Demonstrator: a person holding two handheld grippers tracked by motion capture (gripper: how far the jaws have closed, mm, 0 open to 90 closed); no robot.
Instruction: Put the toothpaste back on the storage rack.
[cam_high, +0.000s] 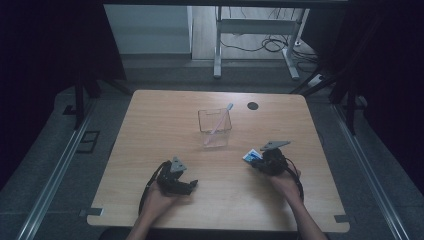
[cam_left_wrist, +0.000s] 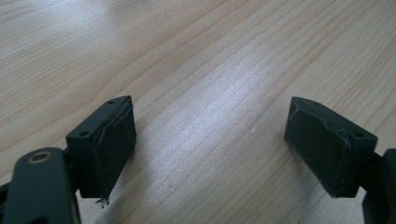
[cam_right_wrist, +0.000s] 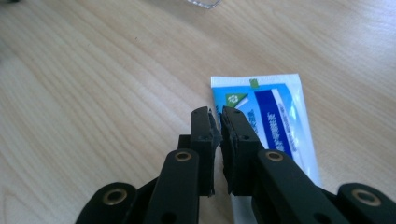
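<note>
A white and blue tube (cam_right_wrist: 275, 116) lies flat on the wooden table (cam_high: 165, 125), printed side up. My right gripper (cam_right_wrist: 218, 115) hangs just over the tube's left edge, its jaws pressed together with only a thin slit and nothing seen between them. In the high view the tube (cam_high: 252, 156) pokes out to the left of the right gripper (cam_high: 258, 163). My left gripper (cam_high: 192, 185) rests low at the front left, held by a hand. Its jaws stand wide apart over bare wood in the left gripper view (cam_left_wrist: 210, 140).
A clear plastic box (cam_high: 214, 121) stands at the table's middle with a pink-handled brush (cam_high: 220, 120) leaning in it. A black round cap (cam_high: 253, 105) sits in the tabletop behind it. Table legs and cables lie on the floor beyond the far edge.
</note>
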